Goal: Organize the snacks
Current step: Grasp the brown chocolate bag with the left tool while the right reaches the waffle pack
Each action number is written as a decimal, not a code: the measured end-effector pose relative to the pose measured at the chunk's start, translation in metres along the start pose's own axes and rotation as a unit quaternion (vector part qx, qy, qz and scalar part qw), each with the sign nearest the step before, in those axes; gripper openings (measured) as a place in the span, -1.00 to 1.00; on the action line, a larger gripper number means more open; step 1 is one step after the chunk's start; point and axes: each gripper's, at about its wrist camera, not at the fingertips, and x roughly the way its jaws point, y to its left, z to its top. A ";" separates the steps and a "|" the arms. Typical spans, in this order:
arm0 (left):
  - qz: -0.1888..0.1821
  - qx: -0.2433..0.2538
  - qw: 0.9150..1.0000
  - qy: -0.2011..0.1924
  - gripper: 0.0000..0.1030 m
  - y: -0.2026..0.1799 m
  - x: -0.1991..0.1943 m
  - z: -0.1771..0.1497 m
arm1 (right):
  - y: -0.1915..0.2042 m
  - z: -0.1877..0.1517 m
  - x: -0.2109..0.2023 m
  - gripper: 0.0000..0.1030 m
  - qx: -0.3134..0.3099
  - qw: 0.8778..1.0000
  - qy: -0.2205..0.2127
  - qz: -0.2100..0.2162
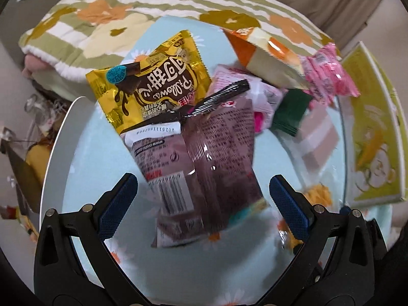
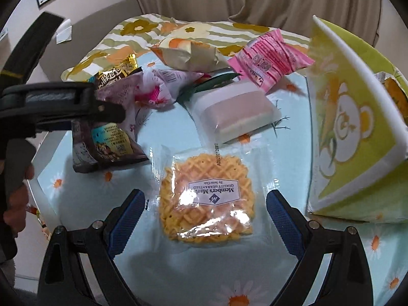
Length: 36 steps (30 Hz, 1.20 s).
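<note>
A maroon snack packet [image 1: 204, 165] lies back side up on the daisy-print table [image 1: 84, 153]. My left gripper [image 1: 204, 199] hangs open over its near end, and the blue pads stand clear of its edges. A gold chocolate packet [image 1: 153, 81] lies just beyond it. In the right wrist view a clear waffle packet [image 2: 206, 201] lies flat between the fingers of my open right gripper [image 2: 204, 209], untouched by the pads. My left gripper [image 2: 112, 112] shows there from the side, above the maroon packet [image 2: 107, 148].
Further back lie a pink packet [image 2: 267, 58], a cream-and-orange bag [image 2: 188, 51], a pink-white cake packet [image 2: 237, 112] and a dark green sachet [image 1: 290, 112]. A green bear-print box [image 2: 357, 127] stands at the right. A flowered quilt [image 1: 127, 12] lies behind. A hand [image 2: 15, 204] shows at the left.
</note>
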 end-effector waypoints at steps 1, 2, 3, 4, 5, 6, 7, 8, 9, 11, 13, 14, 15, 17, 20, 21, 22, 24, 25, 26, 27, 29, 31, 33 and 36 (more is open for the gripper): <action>0.004 -0.002 1.000 -0.001 0.99 0.000 0.002 0.001 | -0.001 -0.001 0.003 0.84 -0.003 1.000 -0.001 0.000; 0.006 -0.005 1.000 0.000 0.99 -0.001 0.006 0.002 | -0.001 -0.001 0.005 0.84 -0.004 1.000 -0.002 0.000; 0.007 -0.006 1.000 0.002 0.99 -0.001 0.010 0.003 | -0.002 -0.001 0.007 0.84 -0.007 1.000 -0.005 -0.003; 0.010 -0.007 1.000 0.008 0.98 -0.001 0.015 0.004 | -0.003 -0.001 0.007 0.84 -0.008 1.000 -0.008 -0.003; 0.013 -0.007 1.000 0.013 0.98 -0.002 0.019 0.005 | -0.004 -0.001 0.007 0.84 -0.008 1.000 -0.012 -0.002; 0.013 -0.008 1.000 0.017 0.94 -0.001 0.022 0.005 | -0.005 0.000 0.008 0.84 -0.008 1.000 -0.012 -0.002; 0.013 -0.008 1.000 0.019 0.84 -0.001 0.024 0.005 | -0.007 0.000 0.009 0.85 -0.007 1.000 -0.011 0.002; 0.014 -0.007 1.000 0.023 0.79 -0.001 0.027 0.005 | -0.008 0.001 0.009 0.85 -0.006 1.000 -0.011 0.004; 0.010 -0.009 1.000 0.027 0.68 0.000 0.030 0.006 | -0.009 0.001 0.009 0.84 -0.006 1.000 -0.011 0.006; 0.017 -0.007 1.000 0.025 0.60 0.000 0.031 0.006 | -0.009 0.002 0.010 0.85 -0.009 1.000 -0.010 0.009; 0.020 -0.005 1.000 0.022 0.48 -0.001 0.032 0.007 | -0.010 0.002 0.010 0.85 -0.013 1.000 -0.011 0.013; 0.018 -0.006 1.000 0.022 0.47 0.000 0.031 0.007 | -0.011 0.002 0.010 0.85 -0.013 1.000 -0.011 0.015; 0.018 -0.007 1.000 0.021 0.41 0.000 0.031 0.007 | -0.011 0.002 0.011 0.85 -0.012 1.000 -0.011 0.017; 0.019 -0.004 1.000 0.019 0.27 0.001 0.029 0.007 | -0.013 0.002 0.013 0.85 -0.008 1.000 -0.011 0.022; 0.021 0.003 1.000 0.019 0.18 0.001 0.026 0.004 | -0.012 0.003 0.015 0.88 -0.009 1.000 -0.011 0.023; 0.024 0.006 1.000 0.018 0.18 0.000 0.025 0.003 | -0.011 0.003 0.016 0.89 -0.011 1.000 -0.010 0.022; 0.026 0.008 0.999 0.018 0.17 0.001 0.025 0.001 | -0.010 0.004 0.017 0.91 -0.011 1.000 -0.010 0.020; 0.028 0.008 0.999 0.018 0.17 0.002 0.023 -0.001 | -0.010 0.007 0.022 0.94 -0.013 1.000 -0.005 0.011; 0.029 0.007 0.999 0.019 0.17 0.003 0.022 -0.002 | -0.009 0.008 0.023 0.96 -0.014 1.000 -0.002 0.007; 0.028 0.005 0.999 0.020 0.16 0.003 0.022 -0.003 | -0.008 0.009 0.025 0.98 -0.014 1.000 -0.001 0.004; 0.027 0.002 0.999 0.021 0.16 0.005 0.021 -0.004 | -0.007 0.010 0.028 0.99 -0.014 1.000 0.003 0.001; 0.026 -0.002 0.999 0.020 0.16 0.008 0.018 -0.006 | -0.005 0.012 0.031 1.00 -0.021 1.000 0.007 -0.004; 0.025 -0.002 1.000 0.016 0.16 0.009 0.013 -0.008 | -0.004 0.012 0.037 1.00 -0.030 0.999 0.012 -0.013; 0.025 0.000 1.000 0.012 0.16 0.010 0.010 -0.009 | -0.002 0.012 0.040 1.00 -0.033 0.999 0.014 -0.023; 0.024 0.001 1.000 0.007 0.16 0.011 0.005 -0.009 | -0.002 0.012 0.040 1.00 -0.036 0.999 0.013 -0.025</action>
